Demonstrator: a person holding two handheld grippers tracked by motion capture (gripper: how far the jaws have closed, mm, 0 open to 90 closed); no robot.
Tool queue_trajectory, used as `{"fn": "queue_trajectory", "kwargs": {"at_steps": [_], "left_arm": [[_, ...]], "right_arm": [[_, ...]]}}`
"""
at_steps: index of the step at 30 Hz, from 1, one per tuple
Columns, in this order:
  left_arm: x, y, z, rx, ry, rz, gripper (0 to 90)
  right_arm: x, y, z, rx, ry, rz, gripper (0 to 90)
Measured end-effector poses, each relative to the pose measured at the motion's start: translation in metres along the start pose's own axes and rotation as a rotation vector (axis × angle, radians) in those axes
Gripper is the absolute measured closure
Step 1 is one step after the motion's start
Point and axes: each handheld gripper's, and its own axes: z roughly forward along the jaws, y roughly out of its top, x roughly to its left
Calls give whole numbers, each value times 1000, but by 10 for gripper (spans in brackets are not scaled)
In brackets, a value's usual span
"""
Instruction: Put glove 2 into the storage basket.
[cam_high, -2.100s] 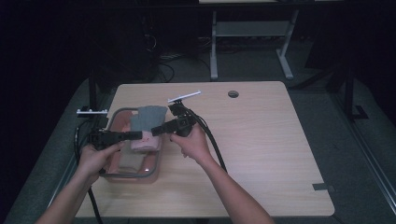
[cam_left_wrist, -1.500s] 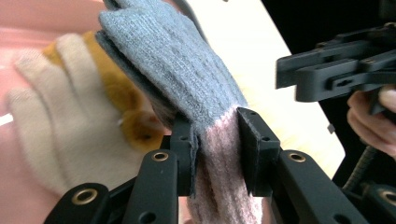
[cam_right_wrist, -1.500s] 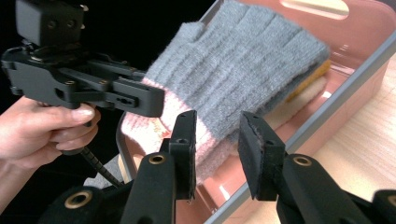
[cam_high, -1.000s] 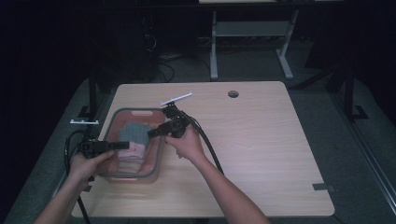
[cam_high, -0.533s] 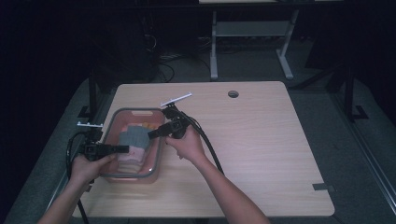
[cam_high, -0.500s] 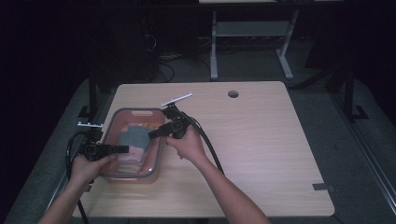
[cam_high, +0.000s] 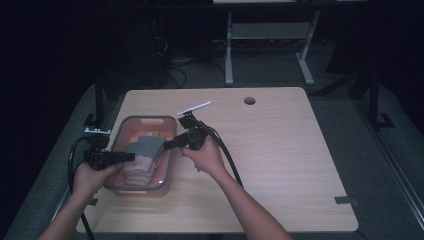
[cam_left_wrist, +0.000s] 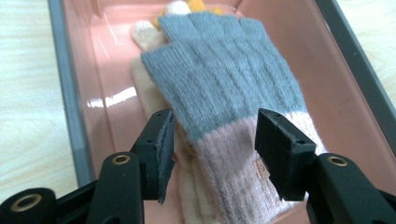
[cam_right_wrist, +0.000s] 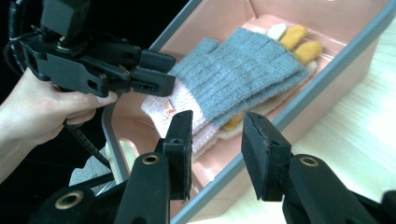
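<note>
the grey and pink glove (cam_left_wrist: 224, 98) lies in the pink bin (cam_left_wrist: 98, 79), on top of a cream and yellow glove (cam_right_wrist: 299, 39). my left gripper (cam_left_wrist: 212, 140) hovers over the bin; its jaws have just been opening and now straddle the glove's cuff without pressing it. my right gripper (cam_right_wrist: 215, 140) hangs above the bin's rim, jaws part open, holding nothing.
</note>
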Motion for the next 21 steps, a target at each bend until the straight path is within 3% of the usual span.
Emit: {"fn": "queue_trajectory", "kwargs": {"at_steps": [4,17,21], "left_arm": [[-1,4,-5,-16,21,11,438],[-15,17,-23,-94,-14,27,400],[-23,20,-24,-92,-24,54,398]], "right_arm": [[-2,-2,-5,-6,-6,1,618],[-10,-9,-20,-23,-31,6,572],[-12,-11,-27,-35,-40,8,557]]}}
